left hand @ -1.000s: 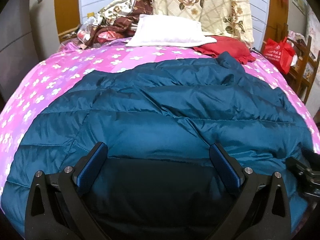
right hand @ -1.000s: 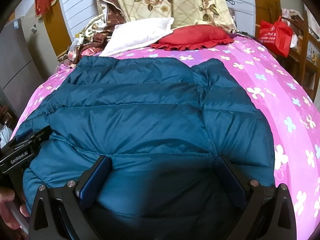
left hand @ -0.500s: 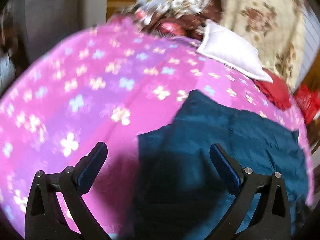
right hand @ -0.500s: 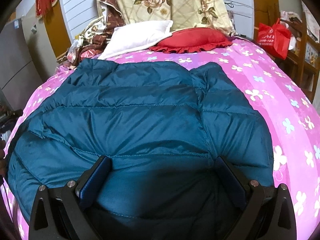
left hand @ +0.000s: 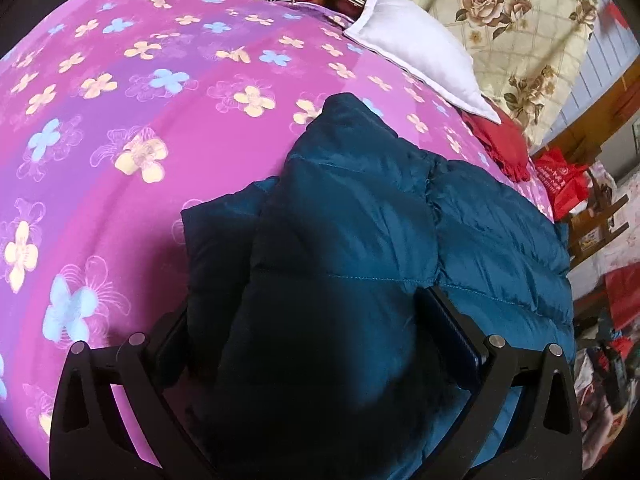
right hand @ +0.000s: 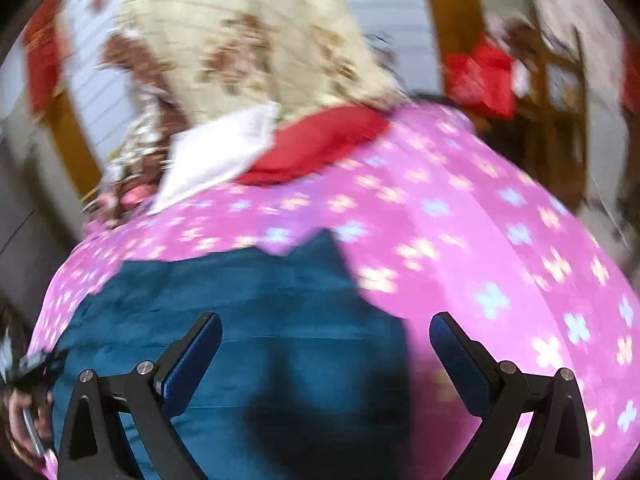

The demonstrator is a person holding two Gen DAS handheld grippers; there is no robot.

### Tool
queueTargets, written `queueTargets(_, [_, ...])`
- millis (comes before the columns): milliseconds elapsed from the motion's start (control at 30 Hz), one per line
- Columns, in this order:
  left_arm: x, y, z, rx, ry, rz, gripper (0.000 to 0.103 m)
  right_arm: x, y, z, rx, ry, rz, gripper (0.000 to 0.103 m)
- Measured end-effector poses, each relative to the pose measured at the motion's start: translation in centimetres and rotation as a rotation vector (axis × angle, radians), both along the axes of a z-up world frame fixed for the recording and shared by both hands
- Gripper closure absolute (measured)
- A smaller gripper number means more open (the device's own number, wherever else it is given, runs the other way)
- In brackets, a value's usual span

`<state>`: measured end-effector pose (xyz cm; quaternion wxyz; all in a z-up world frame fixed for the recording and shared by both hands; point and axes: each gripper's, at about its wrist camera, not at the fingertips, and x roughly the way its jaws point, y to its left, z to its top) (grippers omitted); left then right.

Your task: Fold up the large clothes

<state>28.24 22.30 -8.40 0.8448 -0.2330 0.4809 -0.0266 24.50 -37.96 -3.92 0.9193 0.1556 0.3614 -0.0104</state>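
A teal quilted puffer jacket (left hand: pixel 360 216) lies on the pink flowered bed cover (left hand: pixel 120 100). In the left wrist view its left side bulges up in folds between the jaws of my left gripper (left hand: pixel 312 328); the jaws stand wide apart around the padded fabric, not pinching it. In the blurred right wrist view the jacket (right hand: pixel 248 320) lies flat, and my right gripper (right hand: pixel 326 344) is open over its right edge, one finger over the jacket, the other over the bed cover (right hand: pixel 500 260).
A white pillow (left hand: pixel 416 44), a red cushion (left hand: pixel 500 140) and a floral quilt (left hand: pixel 520 20) lie at the head of the bed. A red bag (left hand: pixel 560 176) and wooden furniture stand beside the bed on the right.
My left gripper swung to the jacket's left side and now has a bulge of jacket between its jaws. My right gripper shifted right toward the jacket's right edge, in motion.
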Motion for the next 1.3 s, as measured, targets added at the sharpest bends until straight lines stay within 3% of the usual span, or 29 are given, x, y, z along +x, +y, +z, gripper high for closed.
queueTargets(133, [0.1, -0.5, -0.4, 0.013, -0.005, 0.004, 0.0, 0.3, -1.3, -0.6, 0.005, 0.02, -0.009, 0.0])
queueTargets(233, [0.1, -0.9, -0.4, 0.032, -0.004, 0.004, 0.0, 1.9, -0.1, -1.3, 0.017, 0.054, 0.109, 0.0])
queueTargets(333, [0.2, -1.0, -0.4, 0.036, -0.003, 0.003, 0.0, 3.4, 1.1, -3.4, -0.108, 0.134, 0.127, 0.0])
queueTargets(400, [0.1, -1.0, -0.5, 0.046, -0.001, 0.004, 0.0, 3.8, 0.8, -4.7, -0.125, 0.168, 0.123, 0.0])
queueTargets(533, [0.1, -1.2, -0.5, 0.067, 0.002, 0.002, 0.0, 4.4, -1.9, -7.2, 0.101, 0.206, 0.169, 0.0])
queueTargets(567, [0.2, -1.3, -0.5, 0.073, 0.002, 0.002, 0.0, 4.2, -2.5, -7.4, 0.143, 0.175, 0.19, 0.0])
queueTargets(667, [0.1, -1.4, -0.5, 0.089, 0.002, 0.002, 0.0, 4.0, -2.3, -7.5, 0.199, 0.131, 0.309, 0.0])
queueTargets(700, [0.1, -1.5, -0.5, 0.092, 0.001, 0.003, 0.0, 3.9, -2.2, -7.8, 0.27, 0.107, 0.385, 0.014])
queueTargets(800, [0.0, -1.5, -0.5, 0.096, 0.003, 0.003, 0.001, 3.9, -2.9, -8.5, 0.349, 0.074, 0.434, 0.02])
queueTargets(867, [-0.1, -1.6, -0.4, 0.102, -0.002, 0.005, 0.008, 3.7, -3.5, -8.9, 0.378, 0.057, 0.434, 0.026])
queueTargets(967, [-0.5, -1.8, 0.1, 0.091, -0.027, 0.011, 0.044, 3.7, -3.7, -9.2, 0.394, 0.056, 0.436, 0.047])
queueTargets(1000, [-0.7, -2.0, 0.5, 0.095, -0.039, 0.01, 0.063, 3.5, -3.1, -8.7, 0.36, 0.043, 0.446, 0.055])
queueTargets(1033, [-0.9, -2.4, 1.1, 0.126, -0.049, 0.009, 0.072, 3.3, -2.6, -8.2, 0.321, 0.037, 0.447, 0.064])
queueTargets(1167, [-2.0, -3.8, 3.4, 0.219, -0.105, 0.019, 0.087, 1.9, 0.4, -3.8, 0.083, -0.013, 0.434, 0.081])
queueTargets(1300, [-3.6, -3.5, 5.7, 0.153, -0.153, 0.028, 0.089, -1.1, 1.3, 0.8, -0.026, -0.106, 0.414, 0.085])
